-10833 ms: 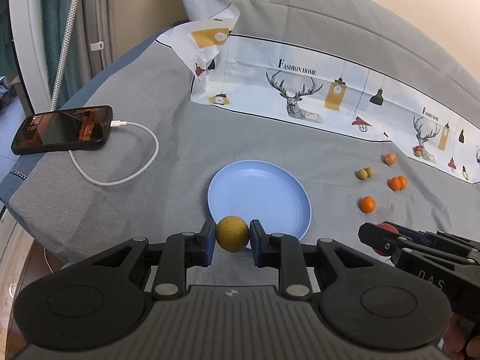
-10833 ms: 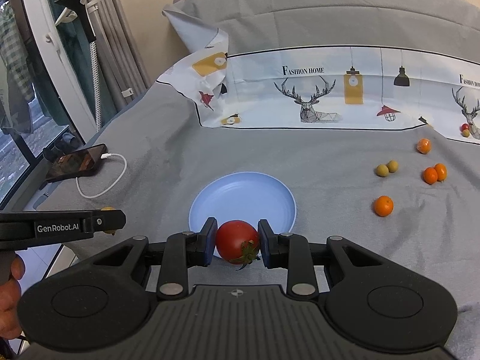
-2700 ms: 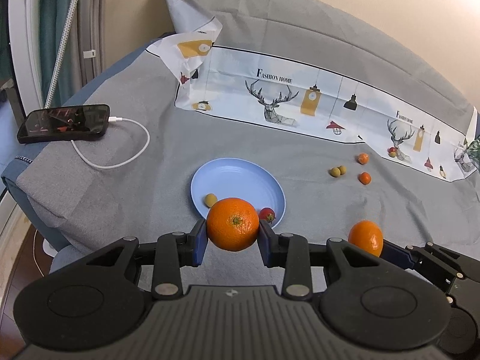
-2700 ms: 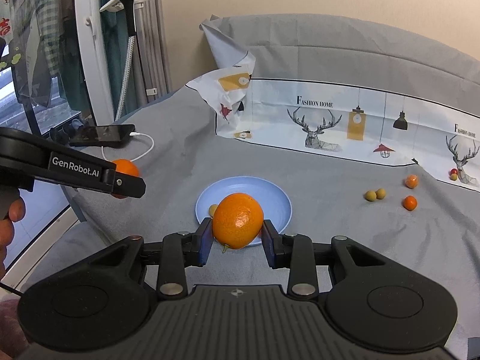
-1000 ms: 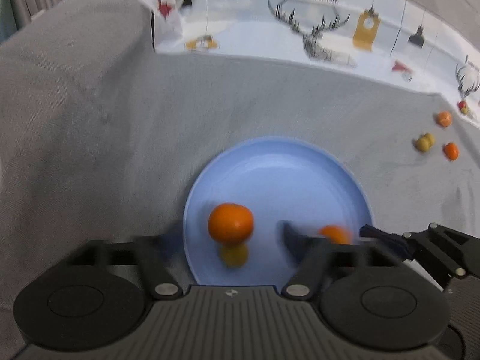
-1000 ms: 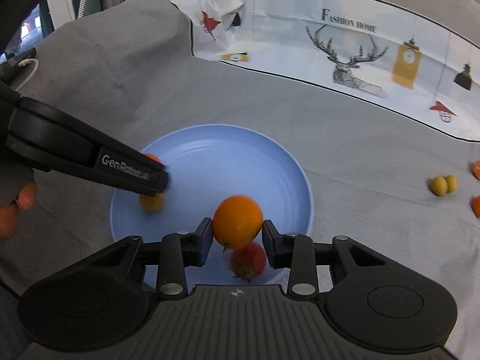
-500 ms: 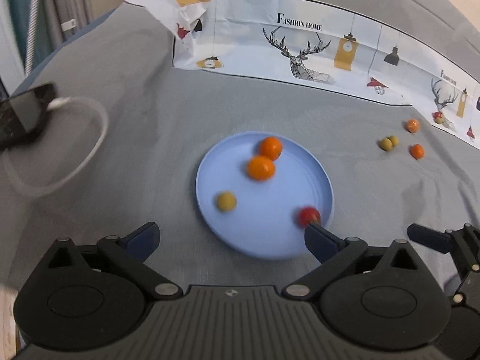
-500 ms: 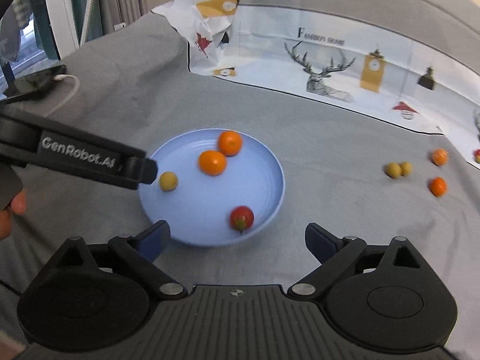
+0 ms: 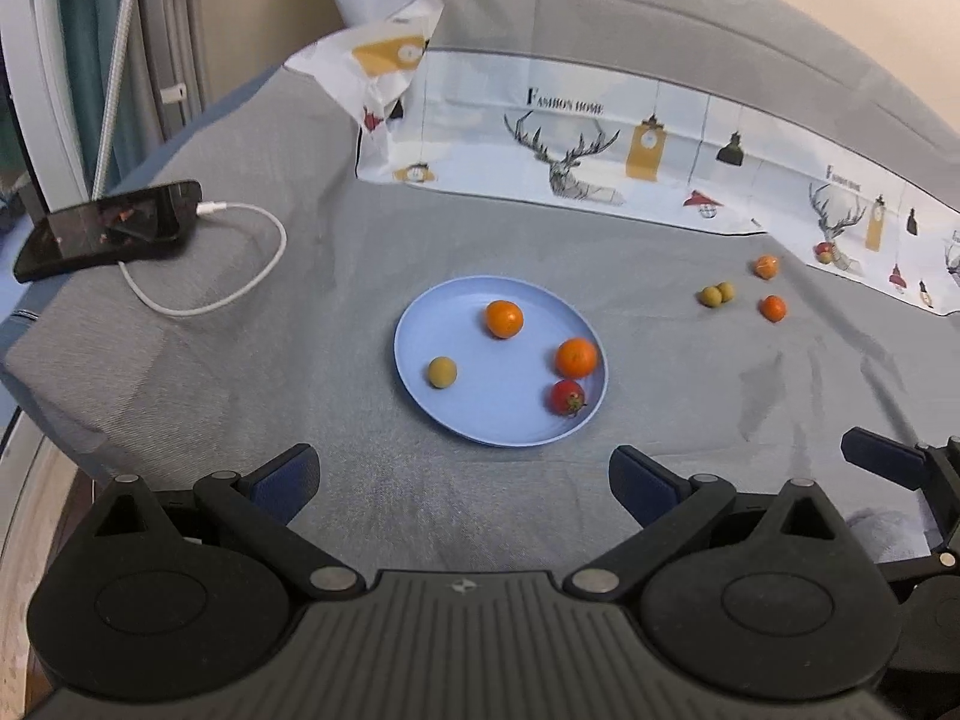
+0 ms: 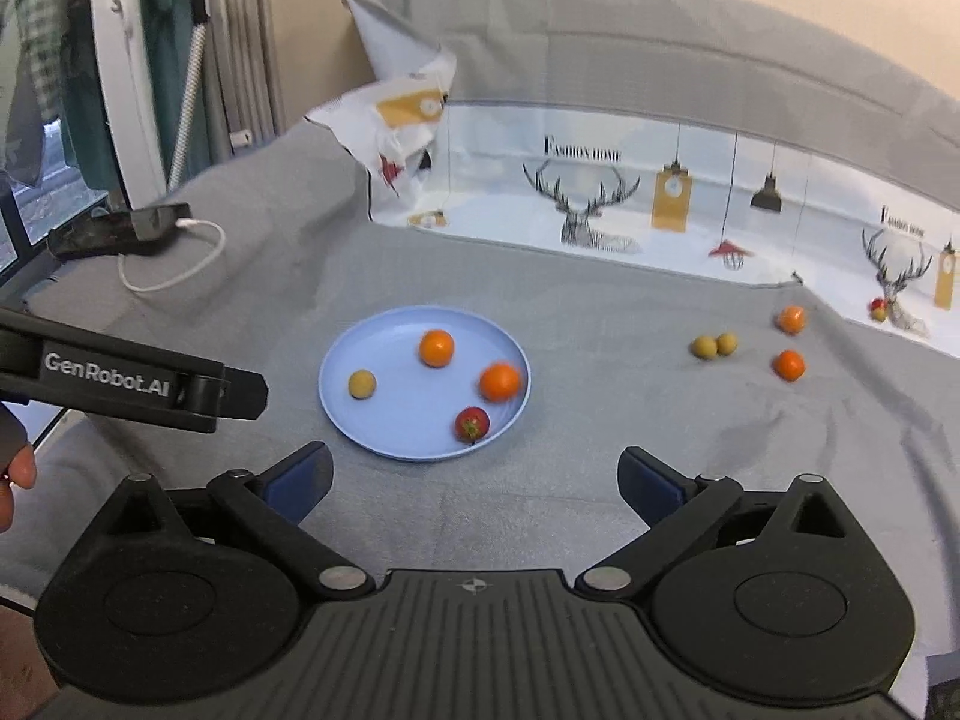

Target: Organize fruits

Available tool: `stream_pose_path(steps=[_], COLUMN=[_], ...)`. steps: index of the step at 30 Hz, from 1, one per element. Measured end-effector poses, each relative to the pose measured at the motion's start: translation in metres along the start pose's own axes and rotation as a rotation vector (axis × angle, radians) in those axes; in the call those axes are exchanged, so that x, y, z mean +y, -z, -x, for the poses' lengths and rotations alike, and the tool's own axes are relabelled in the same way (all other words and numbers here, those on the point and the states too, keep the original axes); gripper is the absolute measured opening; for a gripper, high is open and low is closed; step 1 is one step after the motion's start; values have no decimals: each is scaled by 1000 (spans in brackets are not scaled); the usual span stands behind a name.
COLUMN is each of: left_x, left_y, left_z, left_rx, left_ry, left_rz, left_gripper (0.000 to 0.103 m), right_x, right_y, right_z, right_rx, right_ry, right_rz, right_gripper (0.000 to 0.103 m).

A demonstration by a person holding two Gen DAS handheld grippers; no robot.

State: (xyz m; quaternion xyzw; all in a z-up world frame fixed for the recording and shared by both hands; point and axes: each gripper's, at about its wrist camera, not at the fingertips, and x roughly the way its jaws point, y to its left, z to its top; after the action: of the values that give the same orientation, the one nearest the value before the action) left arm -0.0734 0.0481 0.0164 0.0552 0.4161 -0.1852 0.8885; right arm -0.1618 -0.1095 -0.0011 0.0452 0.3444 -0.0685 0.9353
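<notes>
Readable txt: "GenRobot.AI" in white on the side of the left gripper (image 10: 240, 387), seen from the right wrist cam; "FASHION HOME" printed on the white deer-print cloth (image 9: 564, 138) at the back, w/ antlered deer, yellow clock towers and hanging lamps.

Left gripper (image 9: 465, 477): jaws spread wide, nothing btwn them, touching nothing. Right gripper (image 10: 474, 477): jaws have just been opening, now at full spread, empty, only grey cloth btwn the blue pads.

Blue plate (image 9: 456, 408) sits mid grey bedcover (image 9: 336, 276), just ahead of both claws. On it: mandarin (image 9: 504, 318) at 12 o'clock, second mandarin (image 9: 576, 357) at 3, red tomato (image 9: 567, 397) w/ green stem at 4–5 near the rim, yellow-green fruit (image 9: 442, 372) at 9. None touch each other.

Off the plate, at 2 o'clock from it, well apart: two yellow-green fruits (image 9: 717, 294) touching, plus two small orange fruits (image 9: 770, 288) beyond them.

Black phone (image 9: 108, 228) w/ white charging cable (image 9: 240, 276) lies at 10 o'clock, by the cover's edge.
</notes>
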Motion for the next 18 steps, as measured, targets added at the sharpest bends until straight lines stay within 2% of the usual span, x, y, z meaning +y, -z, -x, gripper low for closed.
stream_pose_path(steps=[9,18], left_x=[-11,-19], left_y=[9,12], left_z=[38,55], left_rx=[-73,-109], left_ry=[5,6], left_rz=[-15,-32], left_gripper=[103,103], right_x=[2,1], right_y=[6,10], right_z=[42,59], right_rx=[-97,-144], right_ry=[10,15], right_rz=[2,3], right_gripper=[102,102])
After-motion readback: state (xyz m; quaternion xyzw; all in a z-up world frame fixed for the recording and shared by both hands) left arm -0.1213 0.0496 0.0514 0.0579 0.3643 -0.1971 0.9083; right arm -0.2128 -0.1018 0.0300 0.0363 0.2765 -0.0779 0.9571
